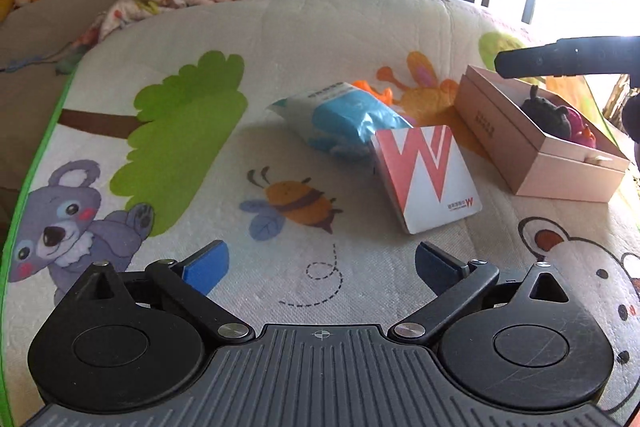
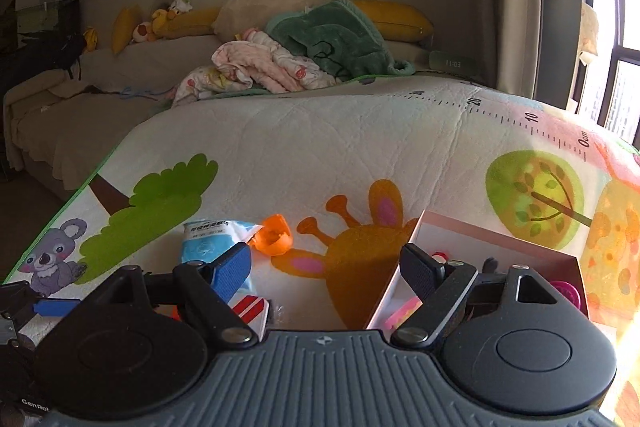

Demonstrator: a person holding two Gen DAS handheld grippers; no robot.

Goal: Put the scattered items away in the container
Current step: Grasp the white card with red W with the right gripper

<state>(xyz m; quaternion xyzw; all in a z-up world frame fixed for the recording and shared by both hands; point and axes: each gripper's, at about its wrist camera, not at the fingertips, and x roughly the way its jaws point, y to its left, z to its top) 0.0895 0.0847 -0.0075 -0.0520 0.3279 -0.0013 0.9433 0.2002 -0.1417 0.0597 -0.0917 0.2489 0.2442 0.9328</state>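
Two tools are seen over a cartoon-printed play mat (image 1: 320, 39) spread beside a sofa. The left tool (image 1: 322, 261) is held with its jaws spread wide and nothing between the blue pads; only bare mat with a printed bee lies in the gap. The right tool (image 2: 326, 269) is likewise held apart and empty, its right finger poised over the near corner of the pink box (image 2: 500, 243), which serves as the container and already holds a dark plush item and some pink and orange toys. Three items remain outside it on the mat: a red-and-white card pack (image 1: 426, 179), a blue-and-white pouch (image 1: 340, 119) touching the pack's far edge, and an orange toy (image 1: 374, 91) just behind the pouch. In the left wrist view the card pack lies ahead and a little to the right of the left tool's centreline, tilted up against the pouch, its long axis running from near-right to far-left, so oblique to the line between the pads. The box (image 1: 532, 143) stands just beside the pack, further right. In the right wrist view the pack (image 2: 252, 309) is largely hidden under the left finger, low and left of centre. The left tool is judged the better placed for the pack, being squarely behind it; a small wrist roll is judged necessary so that the pads close across the pack's short sides. The risk noted is the pack slipping off the pouch when touched.
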